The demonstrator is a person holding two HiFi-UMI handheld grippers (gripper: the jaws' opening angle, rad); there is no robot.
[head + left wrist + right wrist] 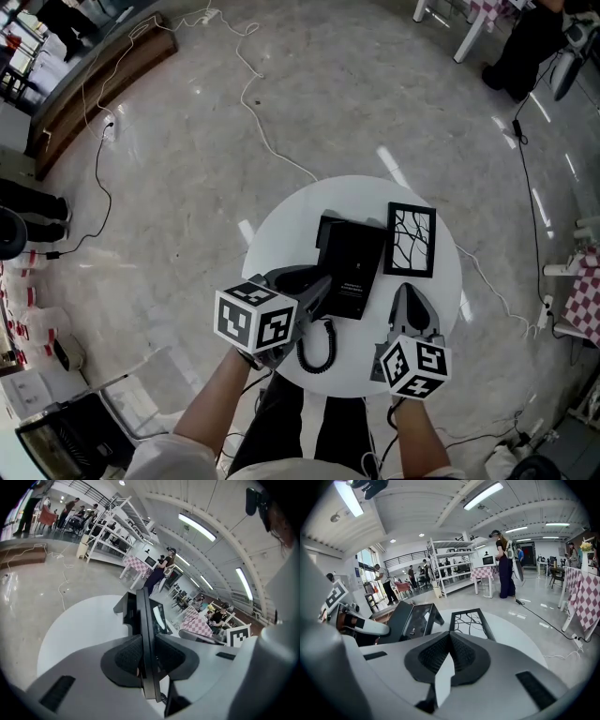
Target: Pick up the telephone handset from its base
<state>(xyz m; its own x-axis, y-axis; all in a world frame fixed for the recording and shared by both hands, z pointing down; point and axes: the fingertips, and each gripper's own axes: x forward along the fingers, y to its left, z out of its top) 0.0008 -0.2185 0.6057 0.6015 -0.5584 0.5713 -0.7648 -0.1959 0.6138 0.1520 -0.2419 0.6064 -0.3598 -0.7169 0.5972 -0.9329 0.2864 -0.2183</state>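
A black telephone base (354,267) sits in the middle of a round white table (281,234). Its black handset (325,242) lies along the base's left side, with a coiled cord (319,352) hanging in a loop toward the table's near edge. My left gripper (314,291) is shut on the handset (146,634), which shows edge-on with both pads pressed against its sides; I cannot tell whether it is off its cradle. My right gripper (406,295) hovers over the table to the right of the base, shut with nothing in it (449,644).
A black picture frame (411,239) with a branch pattern lies flat on the table right of the base (410,618). White and black cables run across the shiny floor (272,141). Shelving, checkered tables and several people stand in the room beyond.
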